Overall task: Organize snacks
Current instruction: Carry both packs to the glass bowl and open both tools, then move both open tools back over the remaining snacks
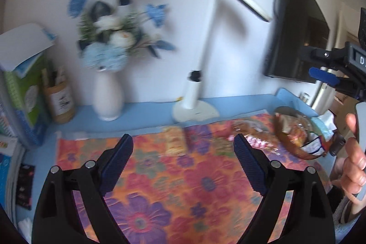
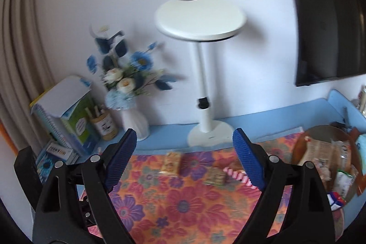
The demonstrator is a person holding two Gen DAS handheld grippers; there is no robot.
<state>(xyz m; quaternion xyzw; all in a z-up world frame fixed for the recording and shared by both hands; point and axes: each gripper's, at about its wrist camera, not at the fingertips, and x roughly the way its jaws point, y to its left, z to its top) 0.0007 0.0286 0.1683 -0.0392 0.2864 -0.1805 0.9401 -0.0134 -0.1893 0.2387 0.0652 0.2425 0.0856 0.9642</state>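
In the left wrist view my left gripper stands open above a floral mat, with nothing between its blue pads. Beyond it lie a yellow wrapped bar and a pink-striped pack. At the mat's right end sits a brown bowl filled with wrapped snacks. In the right wrist view my right gripper is also open and empty over the mat. Ahead of it are the yellow bar, a greenish-brown pack and the pink-striped pack. The bowl is on the right.
Along the wall stand a white vase of blue flowers, a white desk lamp, a pen cup and stacked books. A dark screen hangs at the right. A hand holds the other gripper at the right edge.
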